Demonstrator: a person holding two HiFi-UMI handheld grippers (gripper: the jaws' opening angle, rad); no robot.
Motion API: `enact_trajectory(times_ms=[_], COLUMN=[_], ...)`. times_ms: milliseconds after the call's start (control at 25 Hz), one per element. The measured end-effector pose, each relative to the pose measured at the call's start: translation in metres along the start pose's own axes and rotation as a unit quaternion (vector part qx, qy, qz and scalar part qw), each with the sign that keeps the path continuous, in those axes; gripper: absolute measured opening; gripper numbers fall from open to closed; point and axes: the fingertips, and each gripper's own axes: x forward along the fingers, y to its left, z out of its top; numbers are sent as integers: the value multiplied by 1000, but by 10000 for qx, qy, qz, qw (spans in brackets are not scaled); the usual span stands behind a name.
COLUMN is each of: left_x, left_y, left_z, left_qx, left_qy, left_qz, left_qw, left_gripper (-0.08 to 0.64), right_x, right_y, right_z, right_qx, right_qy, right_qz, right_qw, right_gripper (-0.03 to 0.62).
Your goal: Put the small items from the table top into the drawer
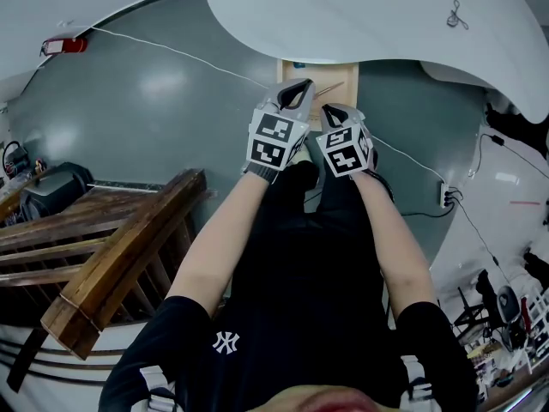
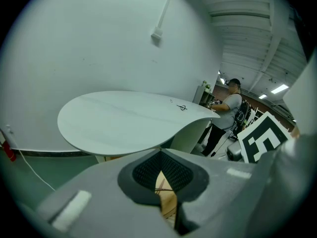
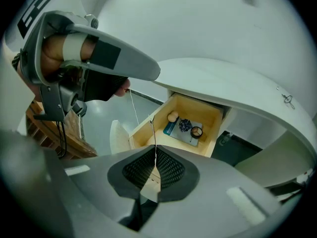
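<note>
Under the white table (image 3: 233, 90), the wooden drawer (image 3: 198, 110) is standing pulled out, and small things are lying at its far end: a tan ball (image 3: 172, 116), a flat blue-green piece (image 3: 170, 128), a dark blue clump (image 3: 185, 125) and a small round item (image 3: 196, 131). One small dark item (image 2: 183, 107) is sitting on the table top, near its edge and well apart from the drawer. The left gripper (image 2: 161, 155) and the right gripper (image 3: 152, 150) are hovering side by side just above the near end of the drawer, almost touching each other. Both are pointing toward the table, and each has its jaws pressed together at the tips. A thin pale line is rising from the right gripper's tips, and I cannot tell what it is or whether it is being pinched. The person's bare forearms are reaching forward over black clothing. On the grey floor a white cable (image 1: 171, 50) is running past the drawer to a power strip (image 1: 446, 196), and wooden pallets (image 1: 111, 247) are lying to the left. Beyond the table, another person (image 2: 230, 108) is standing.
</note>
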Motion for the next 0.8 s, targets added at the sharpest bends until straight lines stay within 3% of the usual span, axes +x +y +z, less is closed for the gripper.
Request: enact_trajectory(times_ms=[480,800], left_x=[3,-2], left_y=[10,3], left_z=[-7,3], left_qx=[-46,23], left_qy=[-13,-25], left_qz=[45,-39], left_qw=[10000,10000], left_gripper=[0,0], right_x=[20,1], right_y=[6,-1], right_z=[-5,4], right_qx=[-48,77], right_qy=[272,43], right_qz=[241,43], right_qw=[9993,10000], right_gripper=[60,35])
